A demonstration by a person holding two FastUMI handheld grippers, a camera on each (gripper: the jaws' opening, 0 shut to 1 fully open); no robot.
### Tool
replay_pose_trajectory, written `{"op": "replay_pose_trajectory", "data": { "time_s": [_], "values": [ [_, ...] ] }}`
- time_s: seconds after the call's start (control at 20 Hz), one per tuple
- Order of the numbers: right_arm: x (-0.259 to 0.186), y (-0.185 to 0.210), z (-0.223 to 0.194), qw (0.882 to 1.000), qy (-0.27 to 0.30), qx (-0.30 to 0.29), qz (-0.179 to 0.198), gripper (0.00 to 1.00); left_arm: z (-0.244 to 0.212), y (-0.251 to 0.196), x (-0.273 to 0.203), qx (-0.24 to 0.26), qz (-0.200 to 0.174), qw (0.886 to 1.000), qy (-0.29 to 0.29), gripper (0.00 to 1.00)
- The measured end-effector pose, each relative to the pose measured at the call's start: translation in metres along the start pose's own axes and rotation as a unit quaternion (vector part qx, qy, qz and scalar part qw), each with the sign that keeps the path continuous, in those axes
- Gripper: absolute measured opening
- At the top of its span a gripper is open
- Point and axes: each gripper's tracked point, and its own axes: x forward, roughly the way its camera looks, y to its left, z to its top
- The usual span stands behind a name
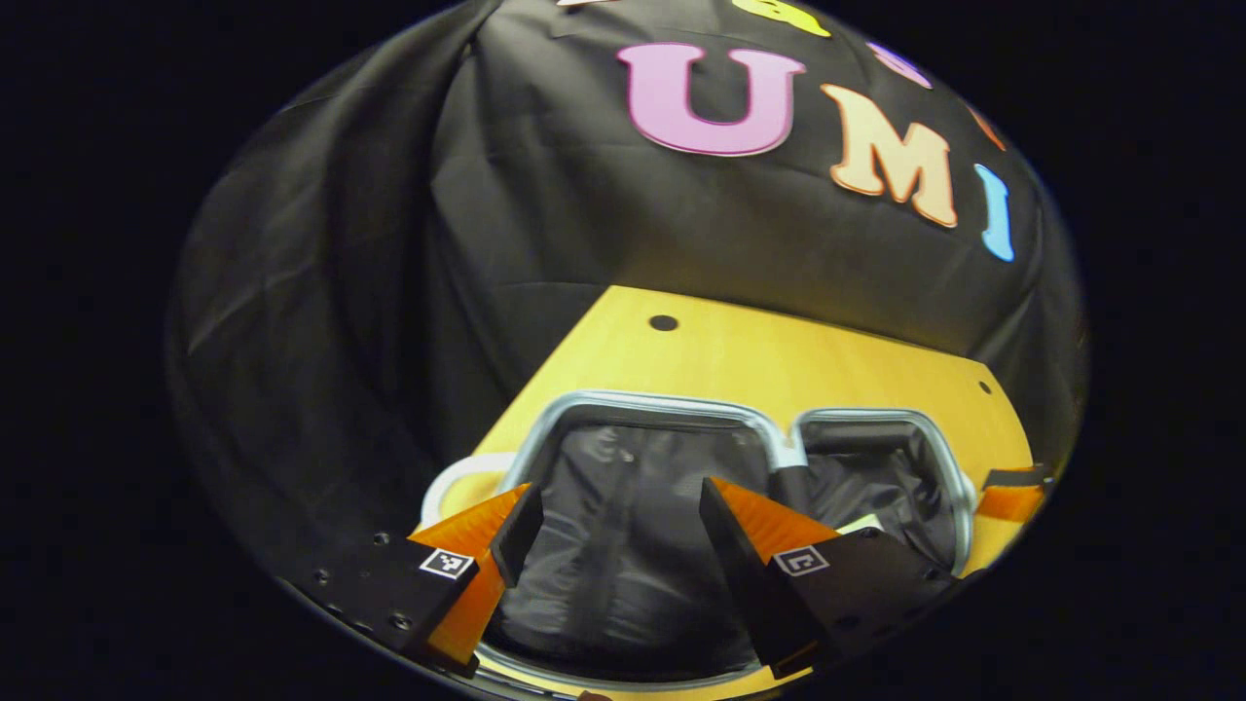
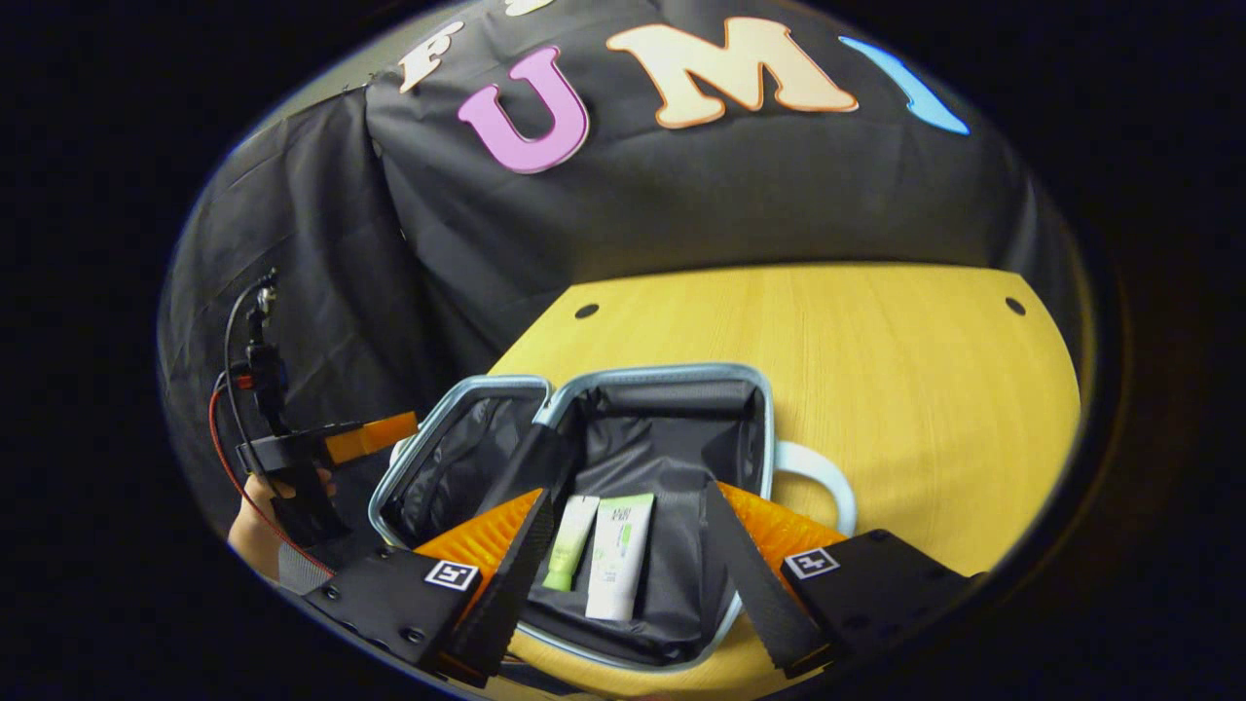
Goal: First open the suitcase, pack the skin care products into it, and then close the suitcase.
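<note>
Lying open, suitcase point(image 2: 672, 389) holds two tubes point(image 2: 604, 555); jaws apart.

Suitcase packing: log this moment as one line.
grey-rimmed suitcase with black lining: open flat on yellow wooden table | two white-and-green skincare tubes: inside | left gripper: open, empty | right gripper: open, empty | closing: pending

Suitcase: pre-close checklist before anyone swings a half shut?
1. Suitcase open, both halves flat on table: ok.
2. Two tubes lying inside the right-hand half in the right gripper view: ok.
3. Tubes clear of the rim: ok, both sit on the lining.
4. Right gripper empty, fingers apart: ok.
5. Left gripper empty, fingers apart above the other half's lining: ok.
6. Any products left outside the case: cannot tell; none on the visible tabletop.
</note>
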Motion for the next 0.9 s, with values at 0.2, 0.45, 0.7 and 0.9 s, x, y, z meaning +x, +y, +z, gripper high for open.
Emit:
{"op": "replay_pose_trajectory", "data": {
  "time_s": [0.2, 0.45, 0.7, 0.9],
  "values": [
    [-0.005, -0.016, 0.02, 0.999, -0.032, -0.019, -0.031, 0.98, -0.001, 0.064, 0.012, -0.004, 0.049, 0.999, 0.013, 0.95],
    [-0.018, -0.044, 0.033, 0.995, -0.057, -0.011, -0.078, 0.98, -0.027, 0.111, 0.031, -0.04, 0.071, 0.995, 0.064, 0.95],
    [-0.029, -0.065, 0.038, 0.991, -0.07, 0.0, -0.114, 0.98, -0.065, 0.12, 0.059, -0.04, 0.076, 0.988, 0.126, 0.95],
    [-0.041, -0.075, 0.038, 0.988, -0.079, -0.004, -0.133, 0.98, -0.07, 0.138, 0.058, -0.039, 0.071, 0.984, 0.159, 0.81]
  ]
}}
